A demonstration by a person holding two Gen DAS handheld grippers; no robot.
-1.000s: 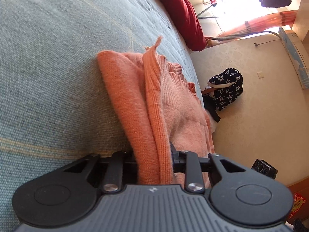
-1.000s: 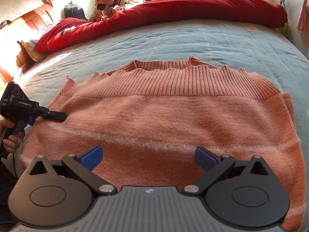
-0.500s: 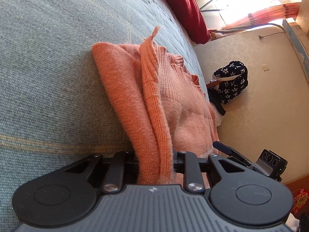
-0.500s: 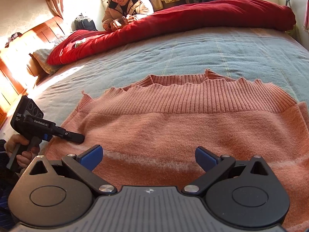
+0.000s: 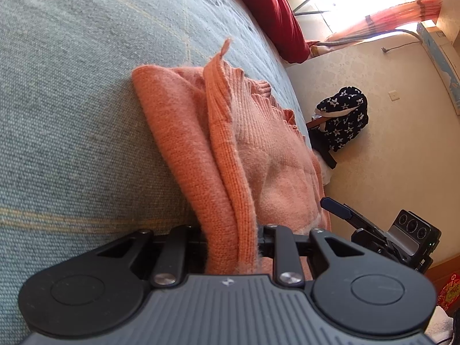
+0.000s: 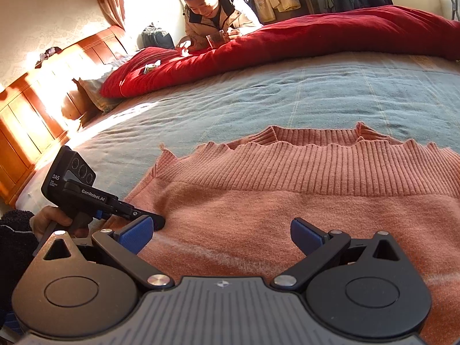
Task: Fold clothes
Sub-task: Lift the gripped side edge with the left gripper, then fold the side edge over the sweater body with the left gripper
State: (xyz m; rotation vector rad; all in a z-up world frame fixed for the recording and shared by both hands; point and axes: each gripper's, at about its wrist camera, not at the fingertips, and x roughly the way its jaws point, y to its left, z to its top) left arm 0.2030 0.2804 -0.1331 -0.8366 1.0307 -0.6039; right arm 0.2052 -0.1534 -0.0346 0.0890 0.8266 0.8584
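Sweater [image 6: 302, 201] flat on the blue bedspread [image 6: 316, 92], near edge pinched in the left gripper [image 5: 233, 238]; right gripper [image 6: 221, 235], jaws apart and empty, now drawn back and nearer the left one. Next fold likely imminent.

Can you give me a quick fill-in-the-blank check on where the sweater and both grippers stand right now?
1. The left gripper is shut on the edge of the ____ sweater.
2. The right gripper has its jaws ____, with nothing between them.
3. The sweater lies on a ____ blanket.
4. Along the blanket's far side lies a ____ quilt.

Missing words: orange; open; blue-grey; red
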